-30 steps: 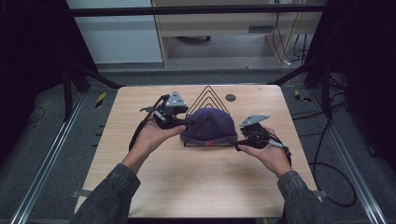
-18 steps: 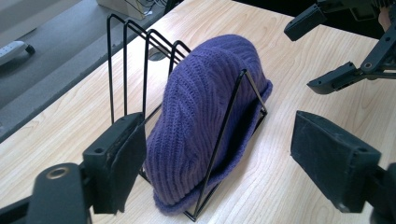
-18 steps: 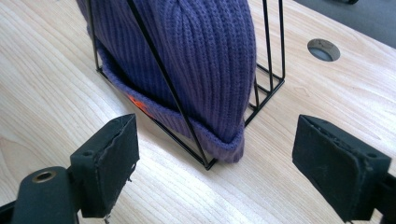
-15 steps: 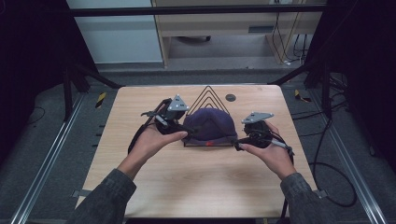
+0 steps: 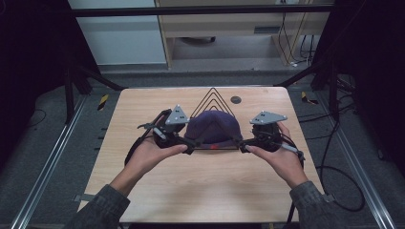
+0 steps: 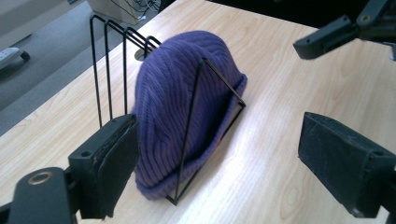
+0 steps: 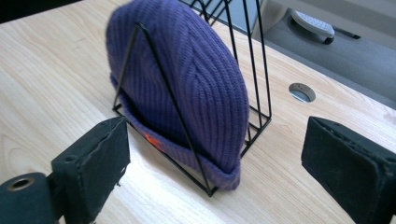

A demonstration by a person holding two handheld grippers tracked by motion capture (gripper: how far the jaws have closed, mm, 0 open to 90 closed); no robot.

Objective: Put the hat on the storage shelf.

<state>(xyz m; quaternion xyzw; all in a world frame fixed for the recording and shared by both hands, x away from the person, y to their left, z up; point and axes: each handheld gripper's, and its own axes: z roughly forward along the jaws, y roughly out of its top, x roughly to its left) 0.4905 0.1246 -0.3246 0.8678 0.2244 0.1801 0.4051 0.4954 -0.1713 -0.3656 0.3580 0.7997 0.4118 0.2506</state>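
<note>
On your left, your left gripper (image 5: 191,143) sits just beside the near left corner of the purple knit beanie (image 5: 213,128). Its jaws have just been opening and now stand wide, with nothing pressed between the pads; from the left gripper view the hat lies ahead of them, untouched.

In the middle, the beanie stands upright in the black wire rack (image 5: 213,98), near the centre of the wooden table (image 5: 210,186). The left gripper view shows it slotted behind the rack's front triangular wire (image 6: 205,121), with 3 or so taller wires (image 6: 109,70) rising behind it, and its folded brim (image 7: 187,156) resting along the rack's base. It looks settled and needs no support.

On your right, your right gripper (image 5: 243,144) is just off the hat's near right corner. Its jaws have also just been opening and now gape wide, empty.

By the look of it, the placing step is finished and you are in the release. The next move calls for drawing both grippers straight back toward you, clear of the front wire, so neither pad snags the knit or nudges the light rack.
</note>
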